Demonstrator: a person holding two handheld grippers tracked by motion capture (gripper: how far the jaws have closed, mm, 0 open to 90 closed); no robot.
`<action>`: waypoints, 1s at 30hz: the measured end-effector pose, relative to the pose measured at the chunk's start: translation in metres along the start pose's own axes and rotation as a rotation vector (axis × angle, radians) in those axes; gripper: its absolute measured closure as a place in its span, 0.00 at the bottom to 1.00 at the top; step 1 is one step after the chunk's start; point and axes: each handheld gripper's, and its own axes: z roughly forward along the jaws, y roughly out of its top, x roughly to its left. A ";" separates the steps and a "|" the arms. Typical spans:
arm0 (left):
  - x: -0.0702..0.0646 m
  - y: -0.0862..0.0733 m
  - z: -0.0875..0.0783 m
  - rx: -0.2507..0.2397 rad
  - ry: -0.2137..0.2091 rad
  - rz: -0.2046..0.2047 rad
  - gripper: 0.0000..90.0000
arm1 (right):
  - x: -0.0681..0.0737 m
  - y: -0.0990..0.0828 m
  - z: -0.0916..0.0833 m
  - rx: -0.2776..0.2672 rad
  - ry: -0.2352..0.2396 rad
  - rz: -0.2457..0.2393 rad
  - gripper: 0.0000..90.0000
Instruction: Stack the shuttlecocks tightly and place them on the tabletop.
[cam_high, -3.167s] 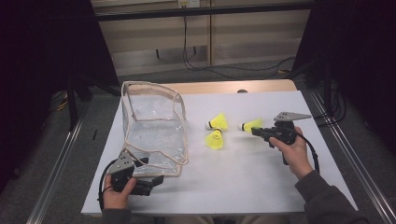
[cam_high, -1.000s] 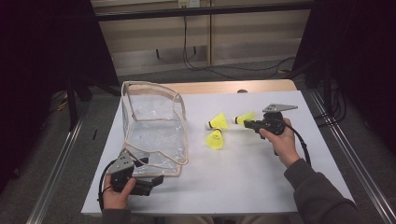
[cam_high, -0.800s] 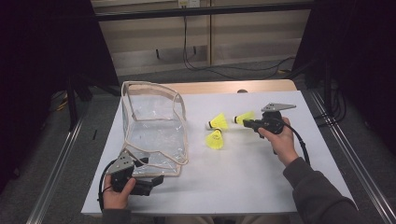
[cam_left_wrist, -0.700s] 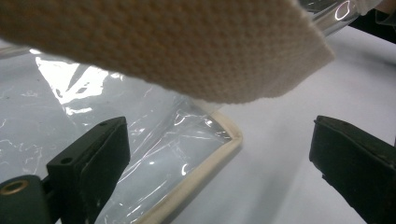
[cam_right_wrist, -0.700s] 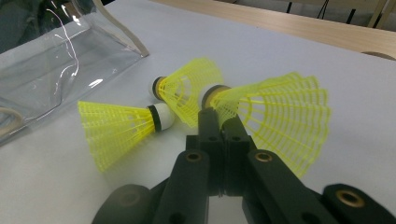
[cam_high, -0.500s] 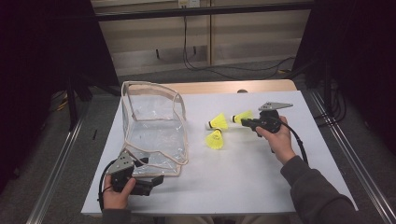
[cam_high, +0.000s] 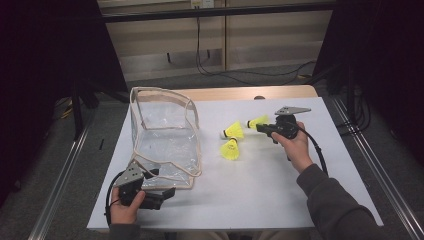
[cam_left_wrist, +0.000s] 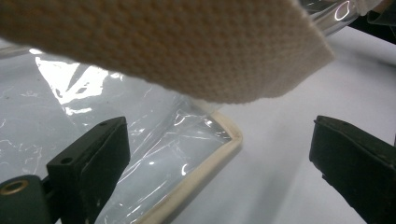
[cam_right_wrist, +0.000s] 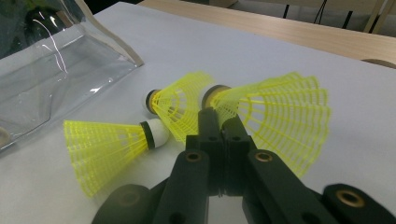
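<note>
High view: bare table (cam_high: 280, 190) beside bag (cam_high: 165, 135)

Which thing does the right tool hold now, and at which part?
The right tool holds one yellow shuttlecock, pinched at the skirt just beside its white cork.

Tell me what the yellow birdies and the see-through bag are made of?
The yellow lattice-skirted shuttlecocks look like thin moulded plastic: ribs with open gaps, and a white tip with a dark band. The clear box-shaped bag looks like glossy soft vinyl, wrinkled and shiny, edged in cream woven fabric tape.
</note>
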 end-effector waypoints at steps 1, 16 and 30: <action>0.000 0.000 0.000 0.000 0.000 -0.001 0.06 | 0.000 0.000 0.001 -0.001 0.000 -0.001 0.99; 0.000 0.000 0.000 -0.001 0.000 0.000 0.06 | 0.006 -0.002 0.010 0.021 0.011 -0.019 0.99; 0.000 0.000 0.000 0.000 -0.001 0.003 0.06 | 0.012 -0.006 0.020 0.032 0.032 -0.029 0.99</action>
